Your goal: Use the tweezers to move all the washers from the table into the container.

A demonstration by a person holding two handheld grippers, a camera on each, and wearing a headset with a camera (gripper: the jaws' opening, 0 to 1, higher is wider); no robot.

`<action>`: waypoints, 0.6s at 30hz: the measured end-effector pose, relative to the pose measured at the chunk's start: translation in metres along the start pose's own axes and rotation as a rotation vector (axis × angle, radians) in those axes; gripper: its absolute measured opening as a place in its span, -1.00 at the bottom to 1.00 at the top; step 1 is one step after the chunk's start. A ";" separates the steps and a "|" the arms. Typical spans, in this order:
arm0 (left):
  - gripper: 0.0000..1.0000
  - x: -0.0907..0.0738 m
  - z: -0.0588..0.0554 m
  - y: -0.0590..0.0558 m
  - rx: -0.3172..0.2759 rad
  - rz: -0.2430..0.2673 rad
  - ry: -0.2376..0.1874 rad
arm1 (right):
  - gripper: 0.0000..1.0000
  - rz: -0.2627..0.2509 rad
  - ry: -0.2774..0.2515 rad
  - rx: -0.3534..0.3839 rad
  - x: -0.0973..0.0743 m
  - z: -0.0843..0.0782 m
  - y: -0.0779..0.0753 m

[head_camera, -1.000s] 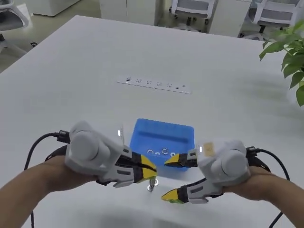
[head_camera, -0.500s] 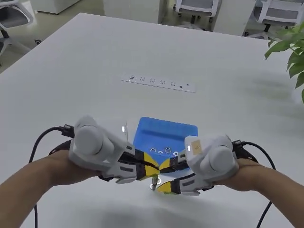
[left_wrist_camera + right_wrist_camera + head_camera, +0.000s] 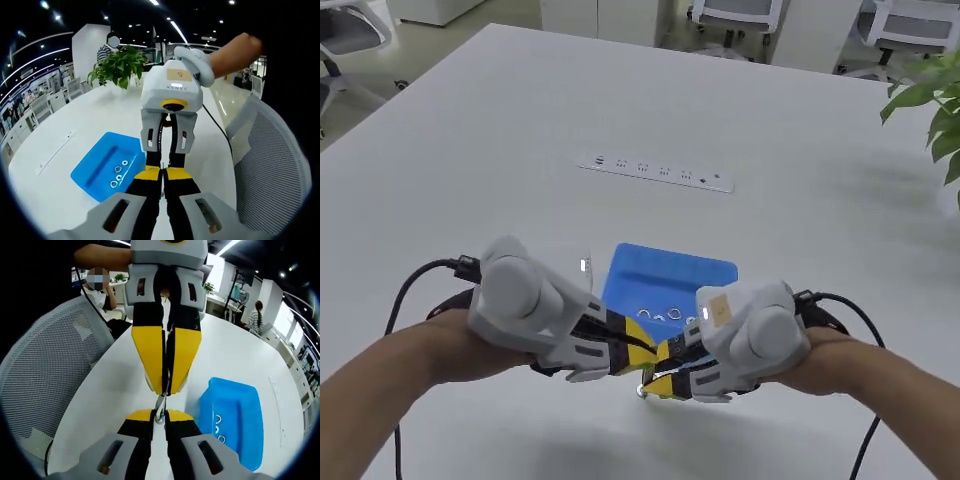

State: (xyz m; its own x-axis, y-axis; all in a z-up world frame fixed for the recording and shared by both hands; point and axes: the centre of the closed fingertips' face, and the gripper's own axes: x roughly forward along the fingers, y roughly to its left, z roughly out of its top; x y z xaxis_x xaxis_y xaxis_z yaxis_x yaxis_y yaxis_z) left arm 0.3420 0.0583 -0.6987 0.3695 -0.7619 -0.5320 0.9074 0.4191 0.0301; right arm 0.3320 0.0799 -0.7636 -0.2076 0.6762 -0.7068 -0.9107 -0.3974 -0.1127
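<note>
left tool: the left tool (image 3: 162,175) has its yellow-tipped jaws pressed together, and in the right gripper view the tweezers (image 3: 161,402) run out from between them, so it's clamped on the tweezers

right tool: the right tool (image 3: 159,416) points straight at the left one, tip to tip. Its jaws are pulled in on the lower end of the tweezers, so both tools have a grip on the same piece

tweezers: thin and silvery, held in the narrow space where the two tools meet, just above the counter (image 3: 520,120). In the head view the tip pokes out underneath the tools, right by the near edge of the container (image 3: 665,272). Can't tell if the tip touches the counter

washers: a few small metal rings (image 3: 660,316) lie inside the container, toward its near side

container: a shallow blue tray sitting flat on the counter, just beyond the tools

hands: one on each tool, forearms coming in from the bottom corners, black cables trailing off the back of the tools

other stuff: a white power strip (image 3: 655,171) lies further out on the counter, well apart from the container, and a leafy plant (image 3: 930,95) is at the right edge
</note>
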 end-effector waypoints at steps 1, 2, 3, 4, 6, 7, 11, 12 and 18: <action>-0.90 0.000 0.000 -0.001 -0.002 -0.002 -0.002 | -0.80 0.001 0.000 0.002 0.000 0.000 0.000; -0.90 0.000 0.000 -0.001 -0.001 -0.002 -0.001 | -0.80 0.001 0.001 0.001 0.000 0.000 0.000; -0.90 0.000 0.000 -0.001 0.000 -0.001 -0.001 | -0.81 0.000 0.003 -0.001 0.000 0.000 0.000; -0.90 0.001 0.000 -0.001 0.000 -0.002 0.000 | -0.81 0.000 0.005 -0.002 0.000 0.000 0.000; -0.90 0.001 0.001 -0.002 0.001 -0.001 0.000 | -0.82 -0.001 0.007 0.000 0.000 -0.001 0.001; -0.90 0.001 0.001 -0.002 0.002 0.000 0.000 | -0.82 -0.002 0.007 0.002 0.000 -0.001 0.001; -0.89 0.001 0.001 -0.003 0.004 -0.005 0.000 | -0.83 -0.002 0.005 0.014 -0.001 -0.001 0.000; -0.89 0.002 0.001 -0.003 0.004 -0.005 0.000 | -0.83 -0.002 0.005 0.015 -0.001 -0.001 0.001; -0.89 0.002 0.002 -0.004 0.012 -0.002 0.000 | -0.84 -0.001 0.002 0.030 -0.002 -0.001 0.001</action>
State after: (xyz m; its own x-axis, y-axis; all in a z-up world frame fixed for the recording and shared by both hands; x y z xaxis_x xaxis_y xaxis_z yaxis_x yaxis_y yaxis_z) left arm 0.3393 0.0535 -0.6984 0.3674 -0.7628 -0.5322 0.9106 0.4115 0.0388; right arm 0.3318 0.0776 -0.7630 -0.2061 0.6754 -0.7080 -0.9212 -0.3779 -0.0924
